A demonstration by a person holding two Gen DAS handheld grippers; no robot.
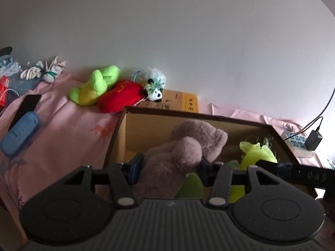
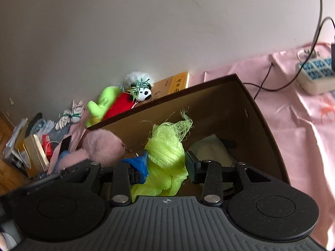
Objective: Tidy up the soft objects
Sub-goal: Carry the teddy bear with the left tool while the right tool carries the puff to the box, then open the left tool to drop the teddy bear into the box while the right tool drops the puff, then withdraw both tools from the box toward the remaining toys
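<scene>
An open cardboard box [image 1: 188, 115] with a dark rim stands on a pink sheet. My left gripper [image 1: 170, 169] is shut on a mauve plush toy [image 1: 188, 146], held over the box's near left part. My right gripper [image 2: 166, 167] is over the same box, both pads against a yellow-green gauze cloth [image 2: 167, 144] that stands up between them; that cloth [image 1: 257, 152] also shows in the left wrist view. A cream soft item [image 2: 213, 150] lies on the box floor. Beyond the box lie a green plush [image 1: 94, 85], a red plush [image 1: 119, 98] and a small panda toy [image 1: 155, 91].
An orange book [image 1: 184, 102] lies behind the box against the white wall. A power strip [image 2: 314, 75] with a cable sits on the sheet to the right. To the left lie a black phone [image 1: 27, 106], a blue case [image 1: 19, 133] and bundled white gloves [image 1: 41, 71].
</scene>
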